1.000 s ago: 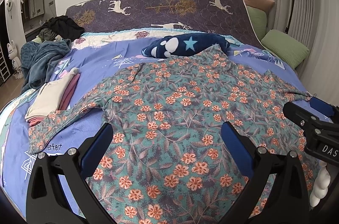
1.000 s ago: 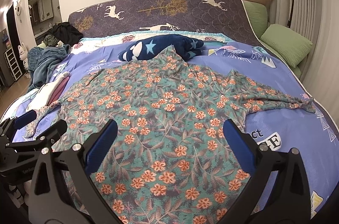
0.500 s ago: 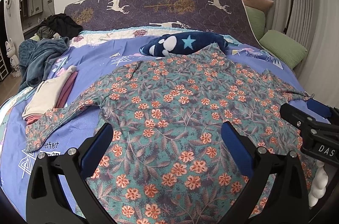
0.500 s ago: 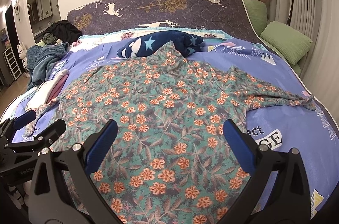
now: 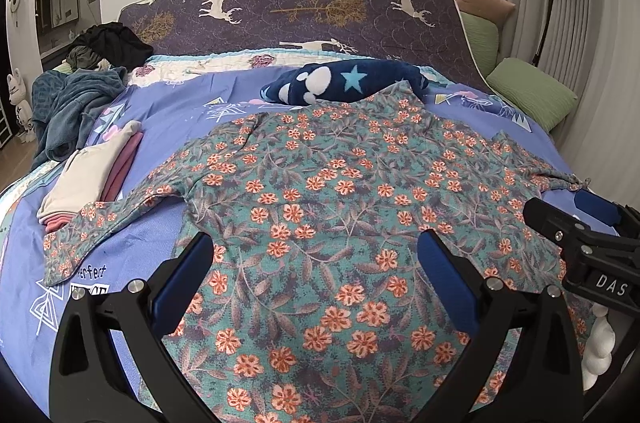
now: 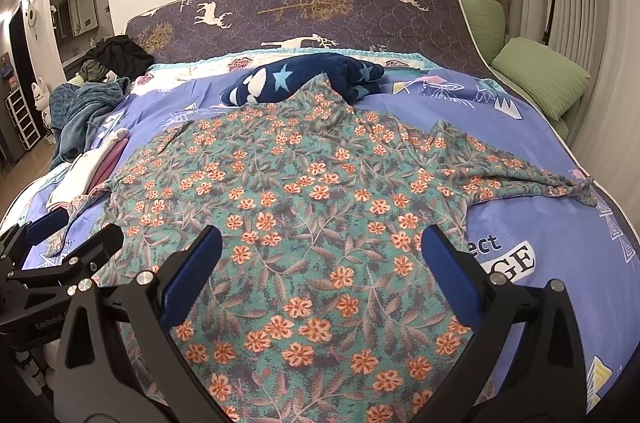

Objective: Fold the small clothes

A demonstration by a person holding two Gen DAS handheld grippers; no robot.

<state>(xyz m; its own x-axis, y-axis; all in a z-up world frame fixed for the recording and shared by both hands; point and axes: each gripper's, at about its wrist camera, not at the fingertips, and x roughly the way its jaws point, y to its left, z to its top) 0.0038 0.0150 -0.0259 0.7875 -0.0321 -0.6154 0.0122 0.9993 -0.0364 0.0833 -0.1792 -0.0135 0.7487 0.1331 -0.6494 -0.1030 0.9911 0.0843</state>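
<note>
Floral top [image 5: 320, 207] lies spread flat just ahead of both grippers, left gripper [image 5: 316, 271] and right gripper [image 6: 320, 263] both released, holding nothing. Far hem drapes over the star blanket [image 5: 344, 83], so folding could probably drag it along.

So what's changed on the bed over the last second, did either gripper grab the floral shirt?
No grab. Both views shift only slightly. The left hand-held gripper and right hand-held gripper remain open above the floral shirt, which lies spread flat as before; the folded stack hasn't moved.
</note>
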